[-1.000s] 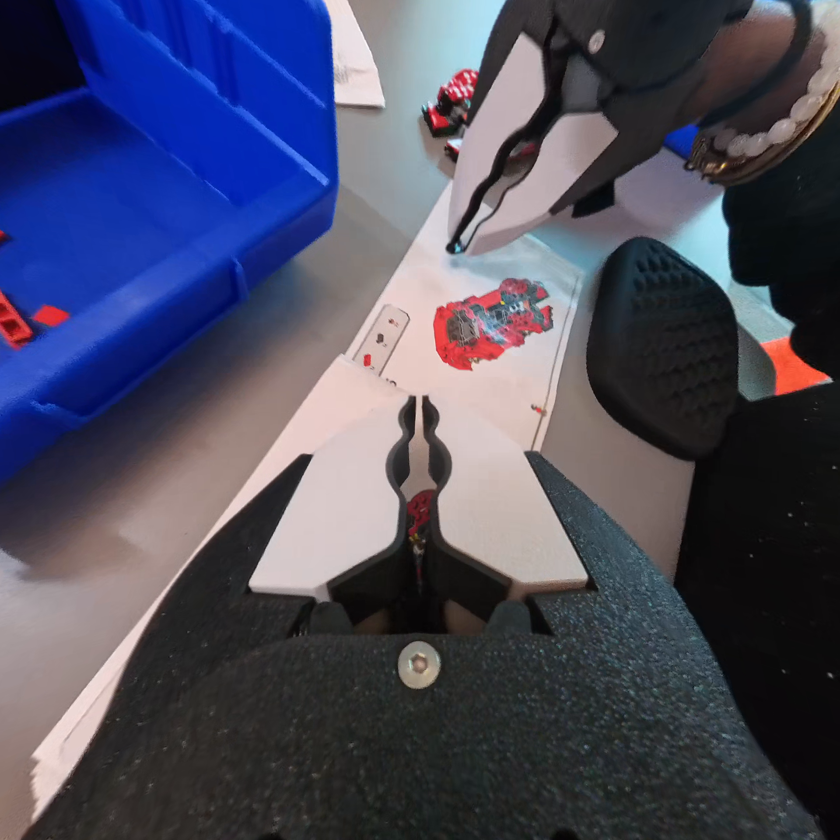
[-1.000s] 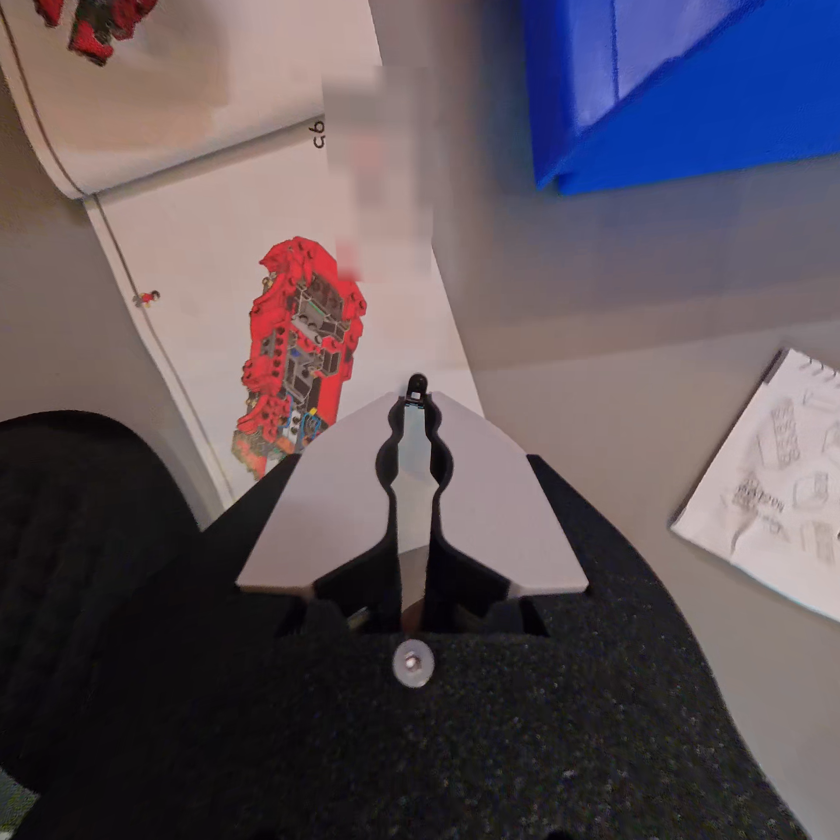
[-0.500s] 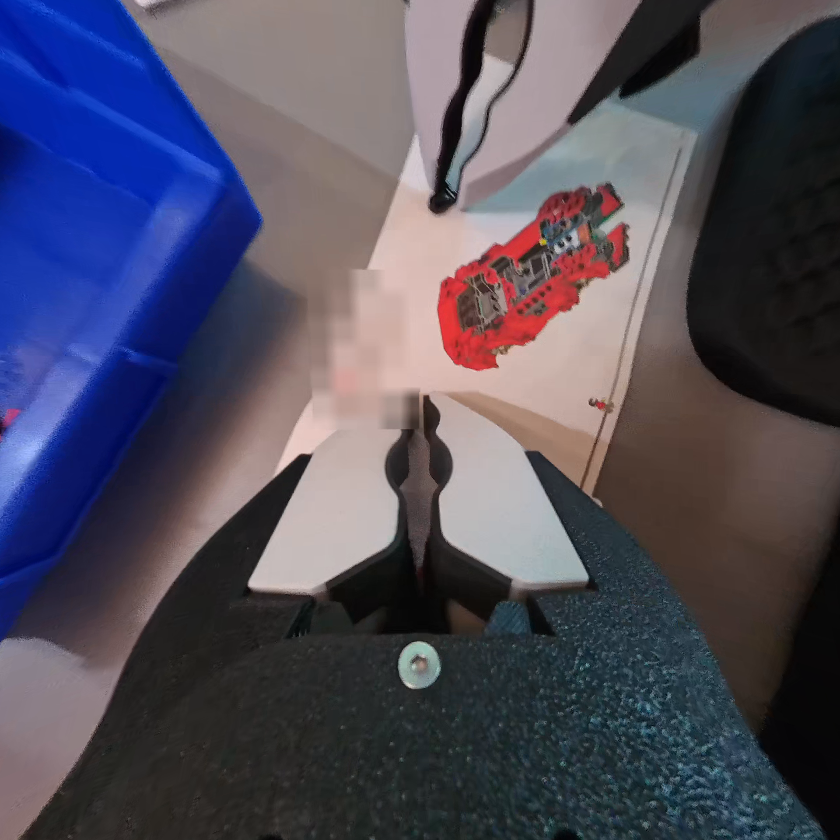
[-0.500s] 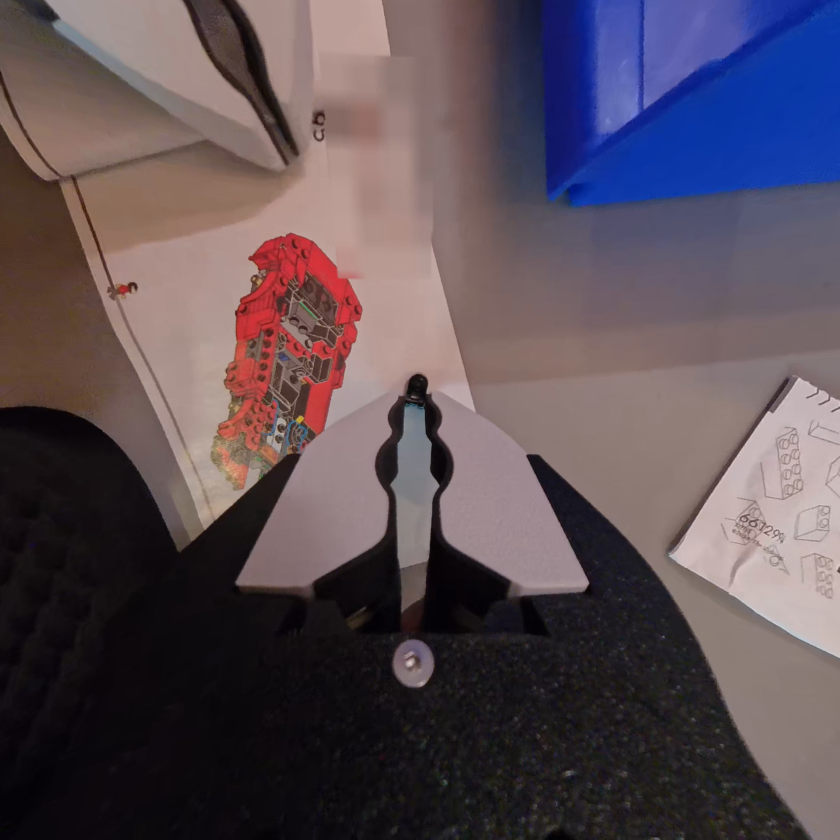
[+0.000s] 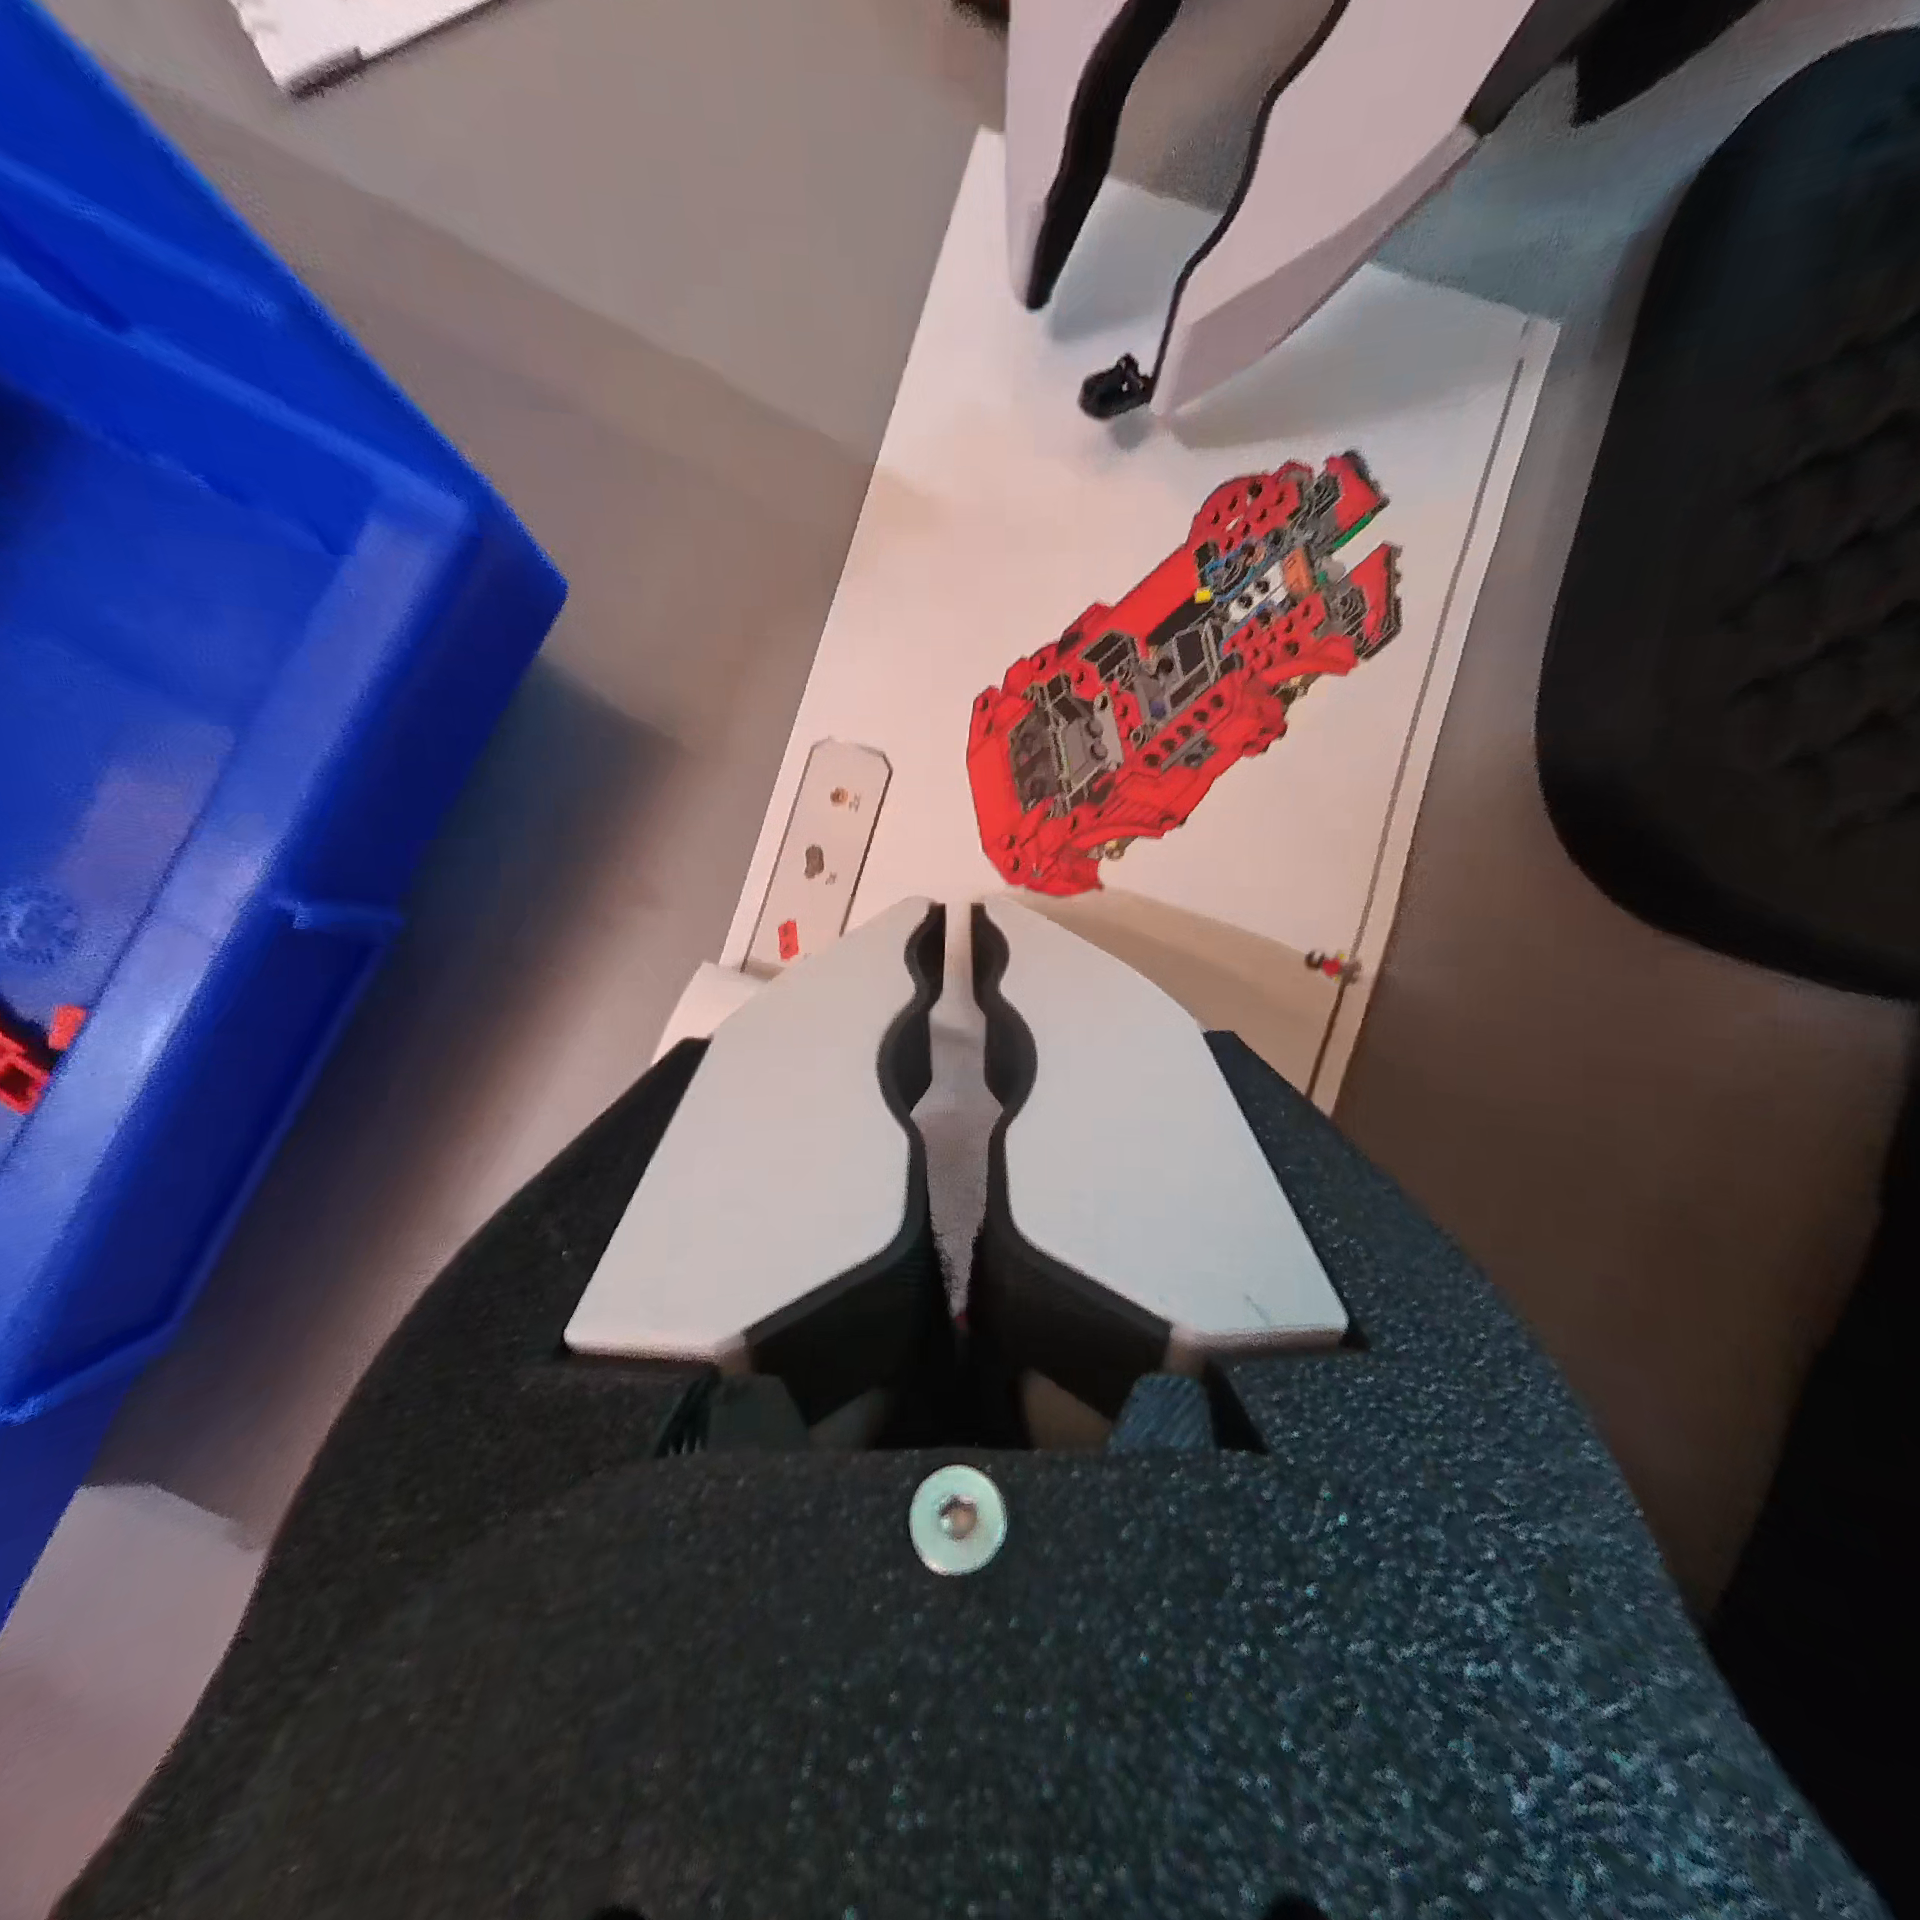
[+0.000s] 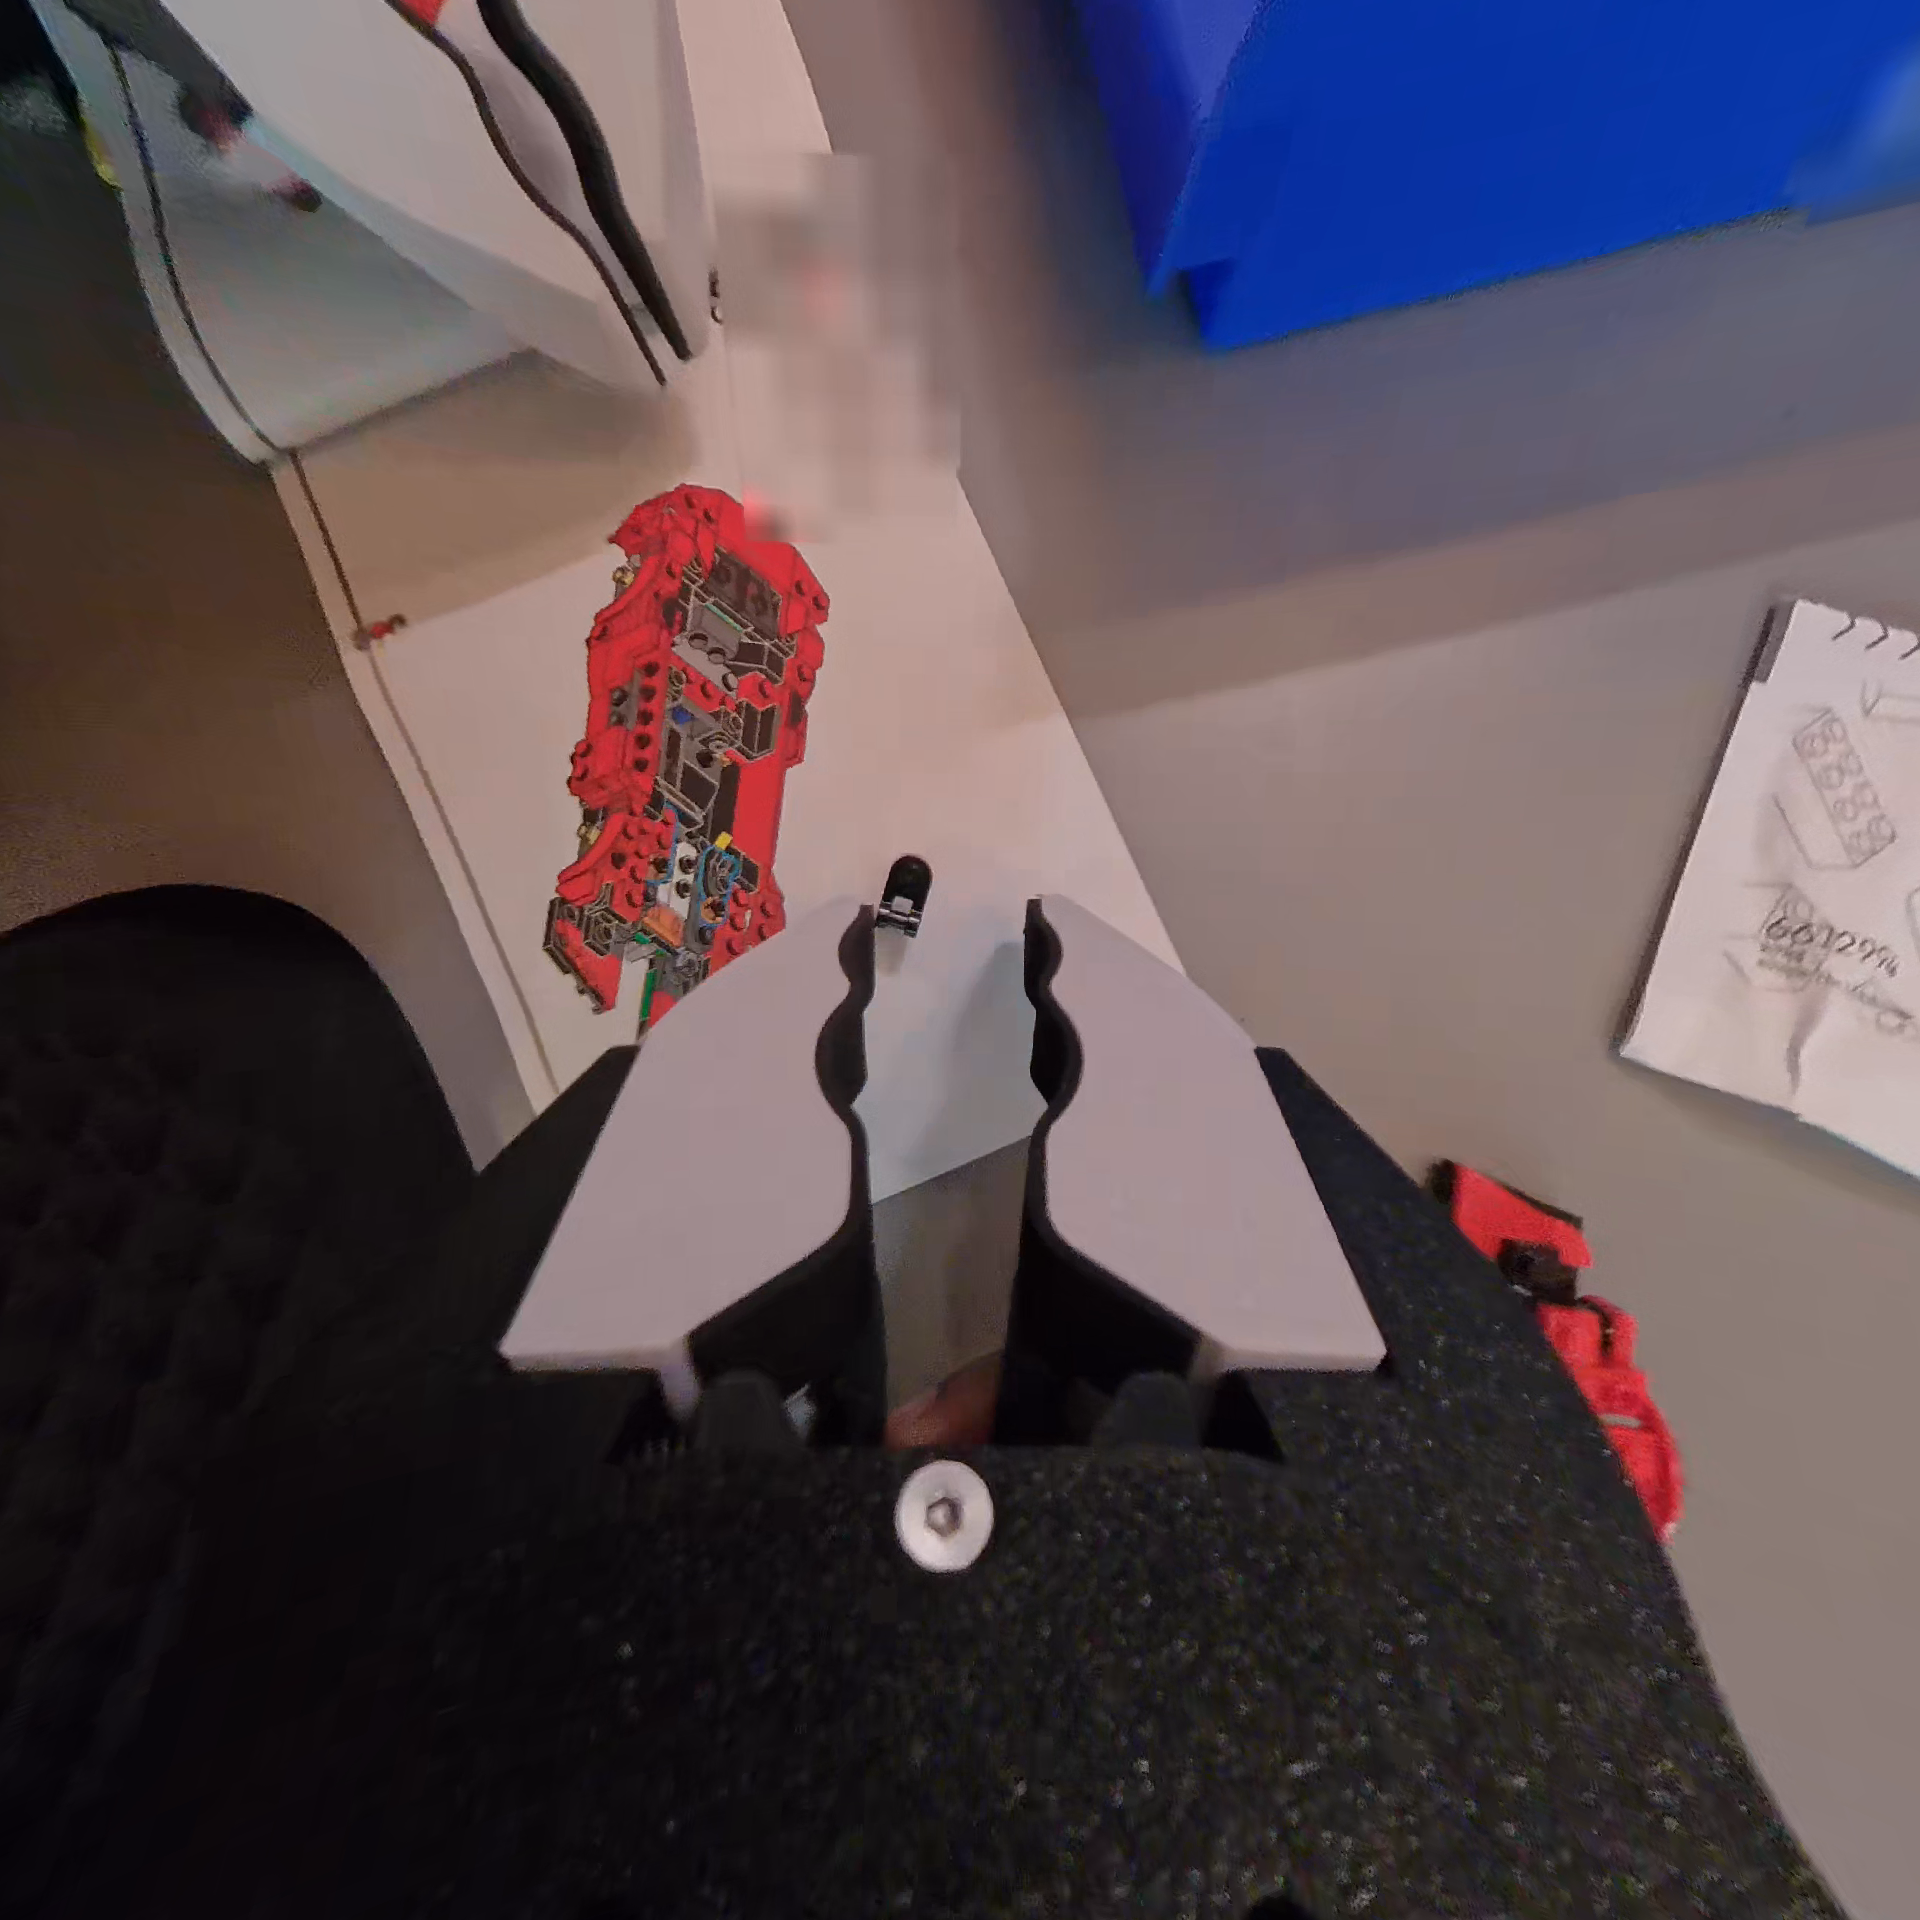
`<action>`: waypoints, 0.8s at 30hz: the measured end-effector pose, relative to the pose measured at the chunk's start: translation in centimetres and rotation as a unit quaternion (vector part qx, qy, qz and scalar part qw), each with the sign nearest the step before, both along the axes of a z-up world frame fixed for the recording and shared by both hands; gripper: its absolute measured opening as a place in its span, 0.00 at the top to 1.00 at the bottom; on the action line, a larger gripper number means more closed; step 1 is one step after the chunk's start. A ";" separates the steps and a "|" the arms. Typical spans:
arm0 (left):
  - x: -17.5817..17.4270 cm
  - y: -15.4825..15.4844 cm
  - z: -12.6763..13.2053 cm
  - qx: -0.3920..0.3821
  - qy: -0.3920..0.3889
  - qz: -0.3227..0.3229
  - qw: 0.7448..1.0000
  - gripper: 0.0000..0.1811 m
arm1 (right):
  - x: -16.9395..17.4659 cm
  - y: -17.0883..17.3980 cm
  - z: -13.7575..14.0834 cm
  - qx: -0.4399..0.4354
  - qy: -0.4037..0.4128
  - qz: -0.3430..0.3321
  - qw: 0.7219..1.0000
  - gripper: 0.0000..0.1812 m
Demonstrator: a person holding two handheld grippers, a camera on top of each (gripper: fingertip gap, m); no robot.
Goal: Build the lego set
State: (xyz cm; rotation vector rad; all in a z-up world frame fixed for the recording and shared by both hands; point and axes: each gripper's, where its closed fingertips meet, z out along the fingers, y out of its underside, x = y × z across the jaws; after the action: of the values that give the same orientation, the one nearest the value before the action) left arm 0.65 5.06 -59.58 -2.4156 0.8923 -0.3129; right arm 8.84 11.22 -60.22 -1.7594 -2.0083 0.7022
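Note:
An open instruction booklet [image 5: 1039, 499] with a red car picture lies on the grey table; it also shows in the right wrist view [image 6: 935, 675]. A small black Lego piece [image 6: 902, 899] lies on the page just ahead of my right gripper [image 6: 951, 906], which is open and empty. In the left wrist view the piece [image 5: 1117, 387] sits by the right gripper [image 5: 1112, 343]. My left gripper [image 5: 957, 909] is shut over the booklet's near edge; nothing shows clearly between its fingers. It appears at the top left of the right wrist view [image 6: 665, 343].
A blue bin [image 5: 208, 623] with a few red pieces stands left of the booklet, also seen from the right wrist [image 6: 1507, 156]. A partly built red Lego car [image 6: 1579, 1340] and a paper sheet with brick drawings [image 6: 1818, 883] lie nearby. A black padded rest [image 5: 1766, 520] borders the booklet. Tip to tip, the grippers are about 11 centimeters apart.
My right gripper has opened and let go of the small black piece, which now lies on the page. My left gripper has moved forward along the booklet, closer to the right one.

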 end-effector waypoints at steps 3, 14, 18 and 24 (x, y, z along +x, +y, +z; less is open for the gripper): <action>1.1 0.3 0.1 0.003 -0.007 -0.012 1.000 0.98 | 0.4 -0.4 -0.3 -0.024 0.005 -0.010 1.000 0.84; 2.0 0.0 -1.5 -0.018 -0.004 -0.018 1.000 0.98 | 0.9 -0.4 0.5 0.008 0.016 -0.006 1.000 0.81; 2.0 0.0 -1.5 -0.016 -0.011 -0.018 1.000 0.98 | 3.2 0.8 1.8 0.014 0.026 -0.061 0.998 0.80; 2.0 0.0 -1.5 -0.014 -0.024 -0.018 0.999 0.98 | 10.2 6.3 4.6 0.073 0.031 -0.235 0.969 0.63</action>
State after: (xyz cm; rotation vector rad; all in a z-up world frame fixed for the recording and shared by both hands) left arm 2.61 5.09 -61.09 -2.4097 0.9160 -0.3964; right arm 19.00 17.48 -55.65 -1.9889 -1.4717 0.4342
